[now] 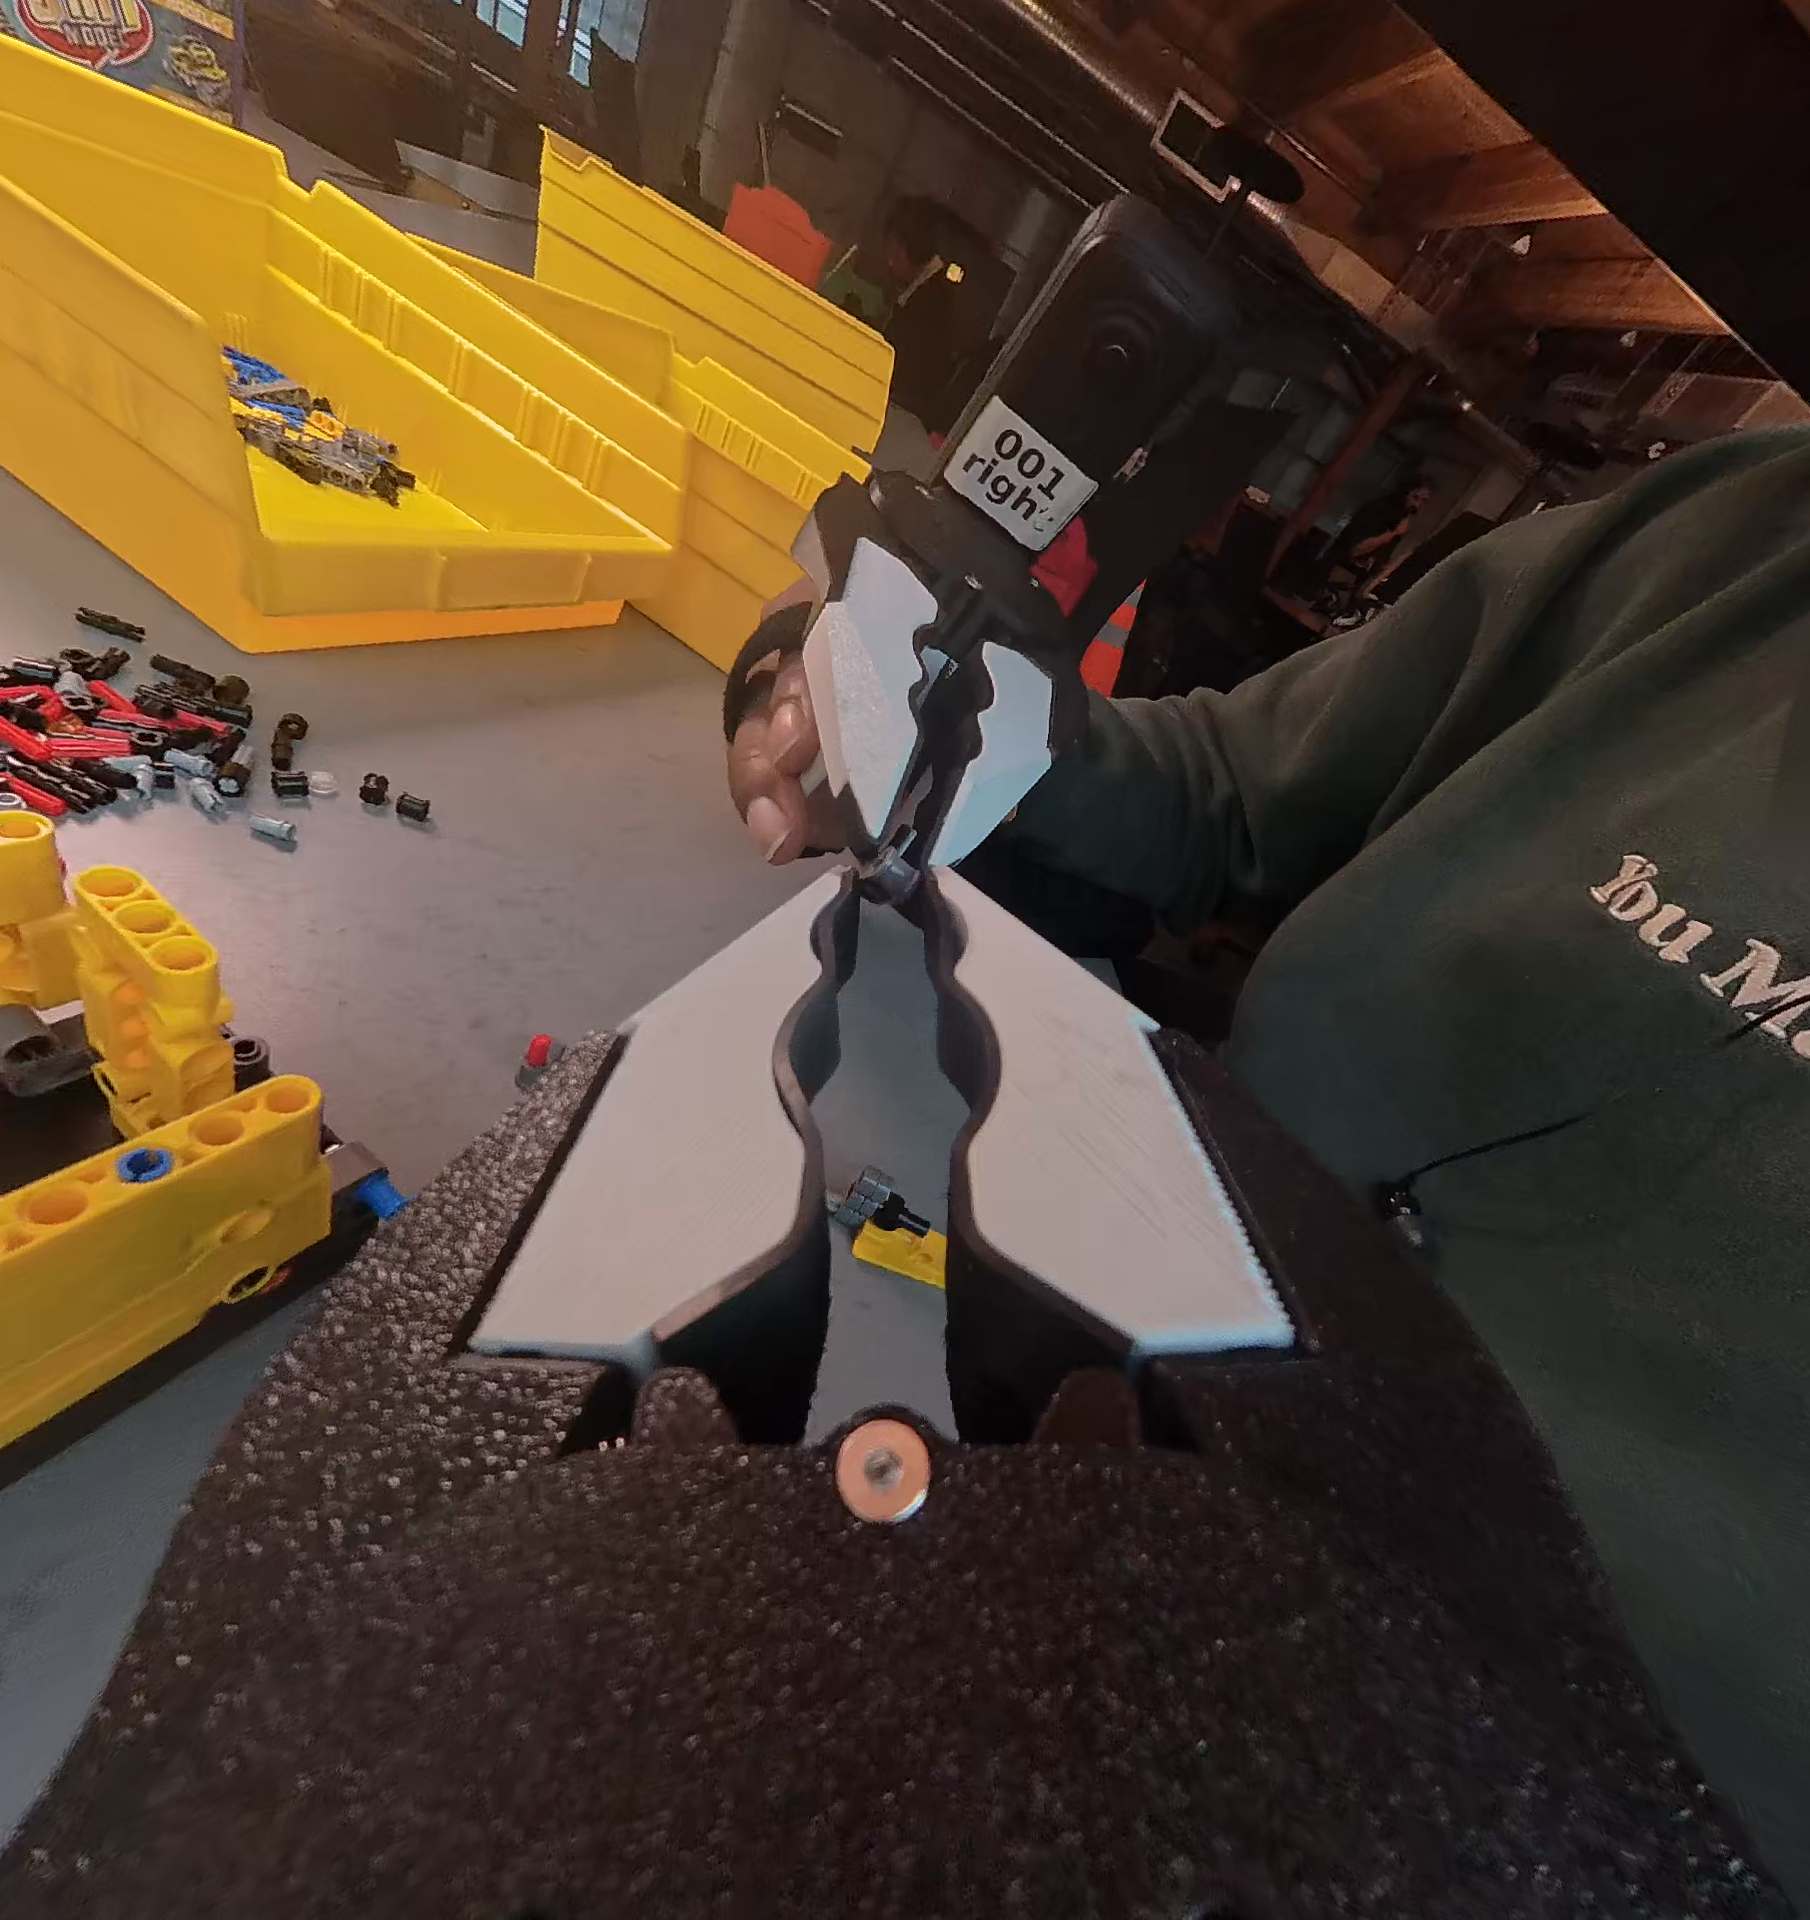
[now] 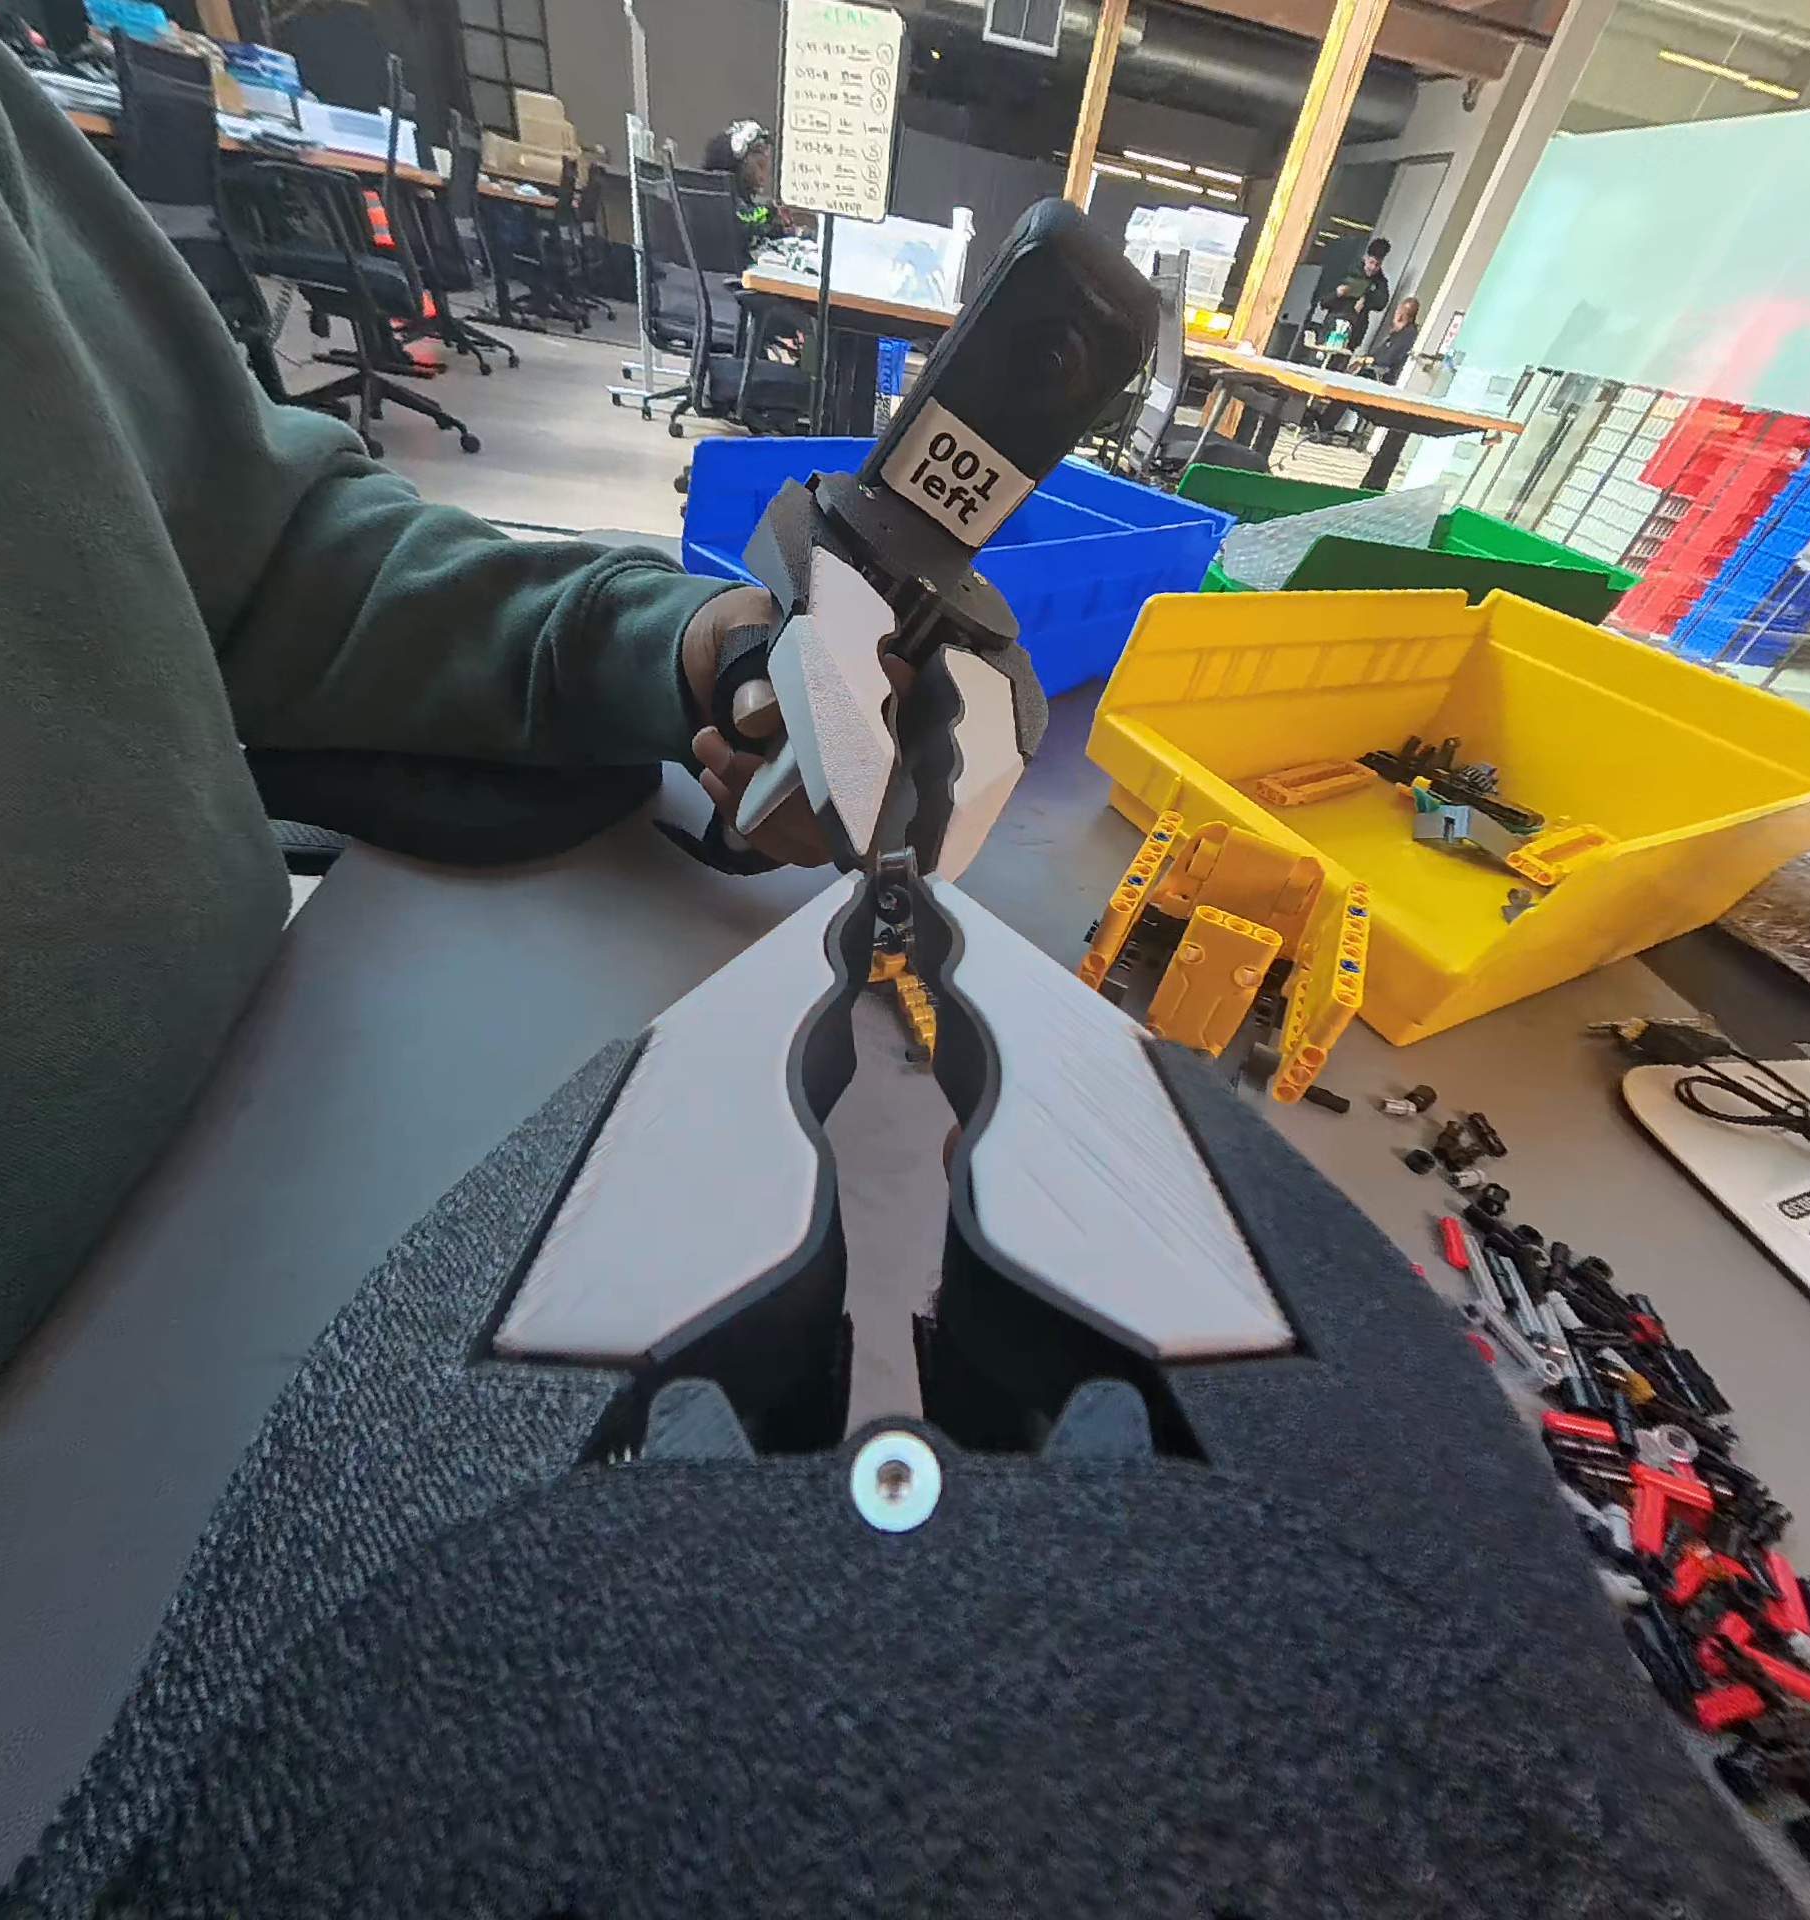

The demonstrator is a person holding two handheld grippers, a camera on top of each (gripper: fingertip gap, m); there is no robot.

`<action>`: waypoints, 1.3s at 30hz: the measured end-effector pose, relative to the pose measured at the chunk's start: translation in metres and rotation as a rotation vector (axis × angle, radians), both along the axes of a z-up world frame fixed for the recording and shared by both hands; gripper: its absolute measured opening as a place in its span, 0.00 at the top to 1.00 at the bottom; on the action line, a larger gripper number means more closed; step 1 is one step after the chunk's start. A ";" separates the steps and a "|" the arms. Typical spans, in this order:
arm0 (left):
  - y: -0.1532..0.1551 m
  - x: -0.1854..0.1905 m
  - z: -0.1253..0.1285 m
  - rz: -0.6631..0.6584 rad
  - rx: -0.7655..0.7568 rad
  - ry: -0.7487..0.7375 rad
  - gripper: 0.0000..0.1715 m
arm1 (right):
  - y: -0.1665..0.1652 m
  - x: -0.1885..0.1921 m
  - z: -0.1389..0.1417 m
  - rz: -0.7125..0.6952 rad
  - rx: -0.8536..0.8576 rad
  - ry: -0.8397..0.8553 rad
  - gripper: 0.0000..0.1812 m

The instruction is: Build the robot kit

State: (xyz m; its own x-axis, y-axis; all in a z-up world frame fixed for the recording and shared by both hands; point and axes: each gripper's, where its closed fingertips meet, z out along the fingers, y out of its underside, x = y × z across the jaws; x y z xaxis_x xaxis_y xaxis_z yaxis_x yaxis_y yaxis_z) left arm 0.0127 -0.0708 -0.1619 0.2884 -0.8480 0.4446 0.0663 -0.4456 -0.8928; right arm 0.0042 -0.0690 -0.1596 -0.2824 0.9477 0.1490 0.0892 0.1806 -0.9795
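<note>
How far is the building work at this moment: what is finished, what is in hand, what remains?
Done: a yellow model stands partly built on the table. In hand: the left tongs and the right tongs both pinch one small grey piece, tip to tip, above the table. Left: probably much, since a pile of loose pieces lies nearby and the yellow bin holds more.

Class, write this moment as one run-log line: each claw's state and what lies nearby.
left claw: shut on small grey piece | right claw: shut on same piece | tips meet above table | nearby: loose parts pile
</note>
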 end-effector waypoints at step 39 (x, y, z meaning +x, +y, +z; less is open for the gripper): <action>0.010 -0.006 0.010 0.072 -0.012 -0.081 0.93 | 0.015 0.001 0.010 -0.079 -0.008 0.059 0.97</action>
